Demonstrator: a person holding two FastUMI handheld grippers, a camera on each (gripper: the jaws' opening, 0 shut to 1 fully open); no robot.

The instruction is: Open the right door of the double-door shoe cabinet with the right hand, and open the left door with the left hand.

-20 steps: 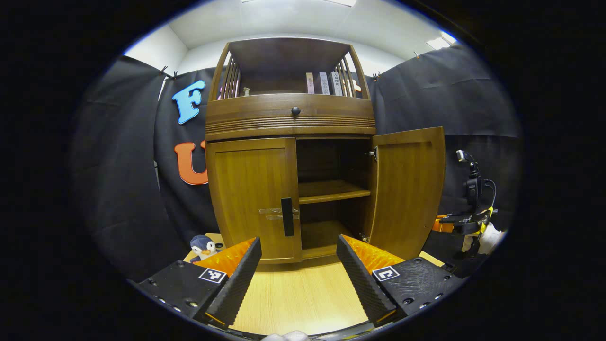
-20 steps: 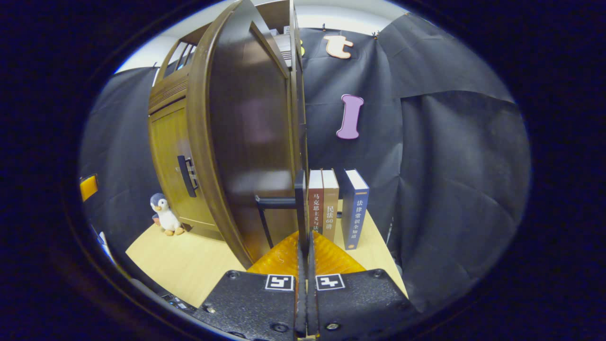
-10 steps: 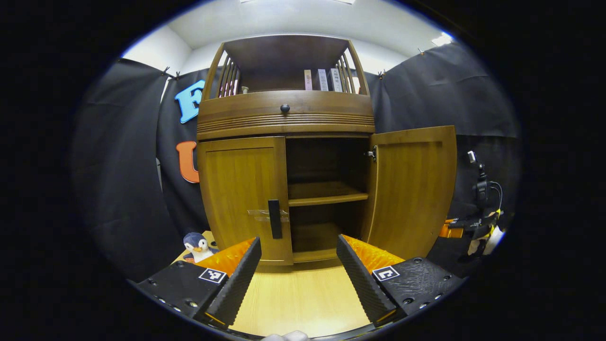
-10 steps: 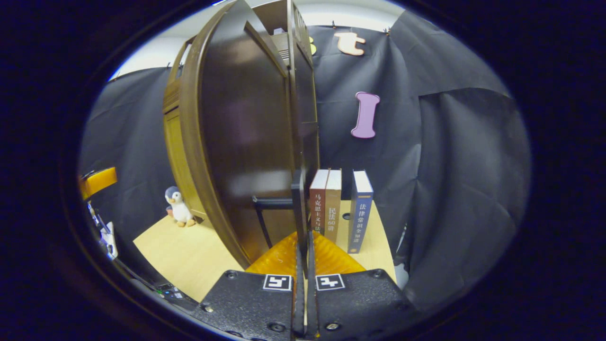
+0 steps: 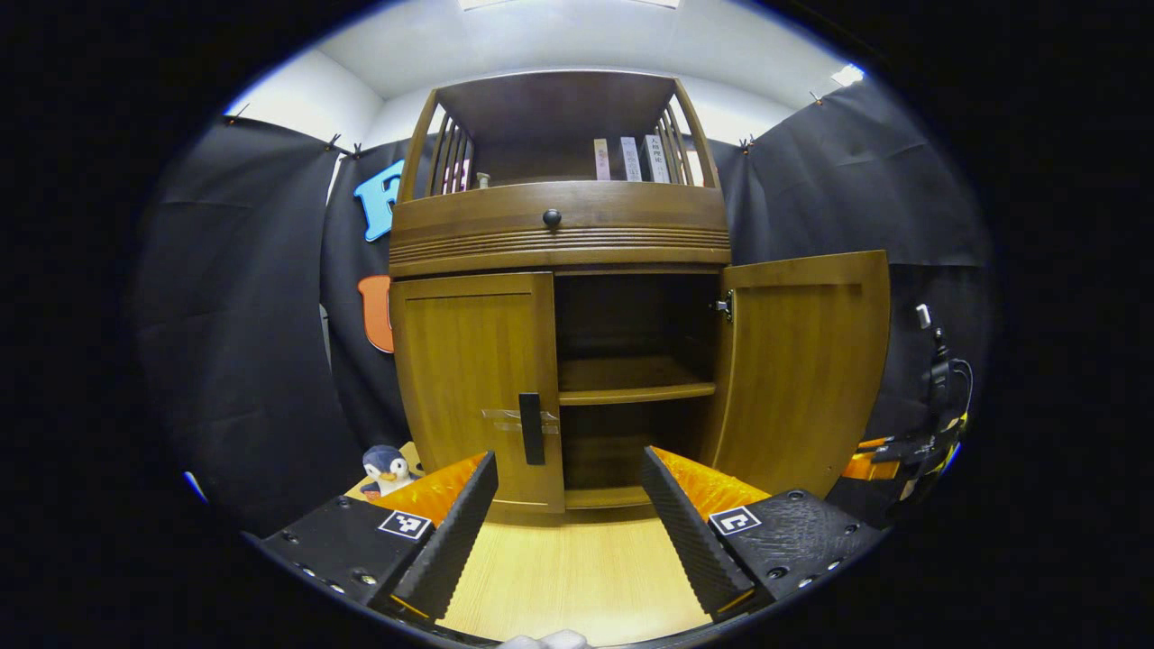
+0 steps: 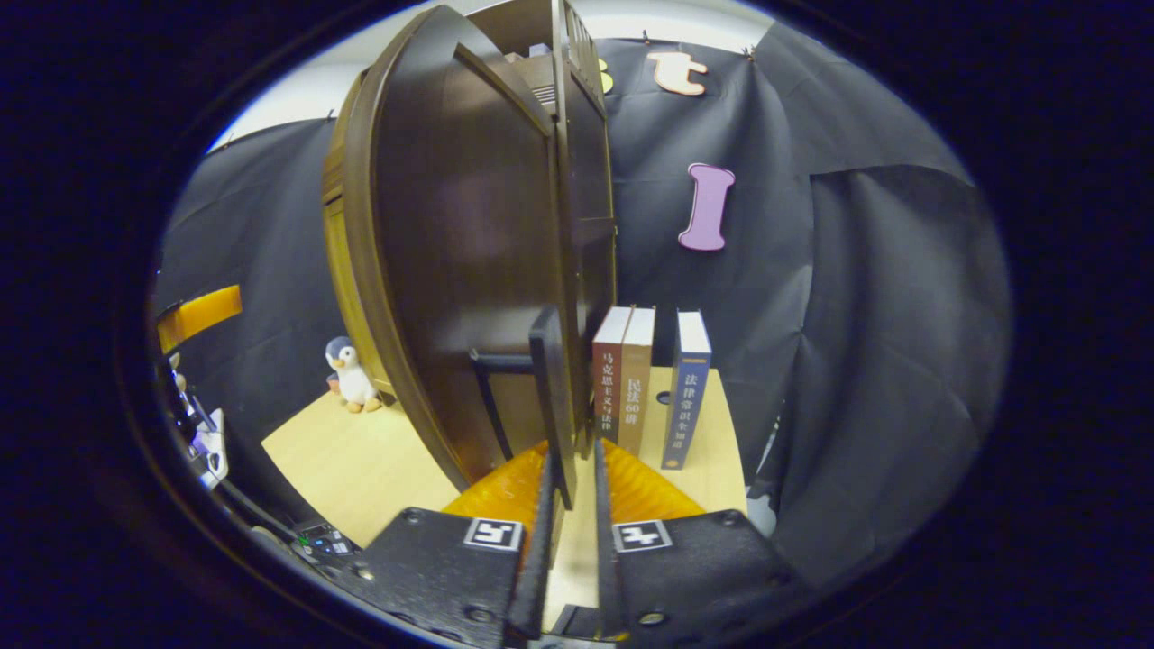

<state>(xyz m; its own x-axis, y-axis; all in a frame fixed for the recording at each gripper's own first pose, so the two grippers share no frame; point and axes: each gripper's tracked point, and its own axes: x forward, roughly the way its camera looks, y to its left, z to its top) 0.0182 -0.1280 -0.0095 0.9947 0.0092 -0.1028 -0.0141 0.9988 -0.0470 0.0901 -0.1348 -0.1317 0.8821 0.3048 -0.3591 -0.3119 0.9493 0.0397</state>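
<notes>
My left gripper (image 5: 568, 505) spread wide, facing closed left door (image 5: 473, 388), off its handle (image 5: 531, 428). Right door (image 5: 802, 370) swung open; my right gripper (image 6: 572, 505) slightly parted around its handle (image 6: 552, 397).

Warm wood, dark handles

You see the shoe cabinet (image 5: 559, 243) in honey-brown wood with a black handle (image 5: 531, 427), a pale wood-grain table (image 5: 577, 577), a navy-and-white penguin toy (image 5: 386, 470), and red, tan and blue books (image 6: 651, 388).
</notes>
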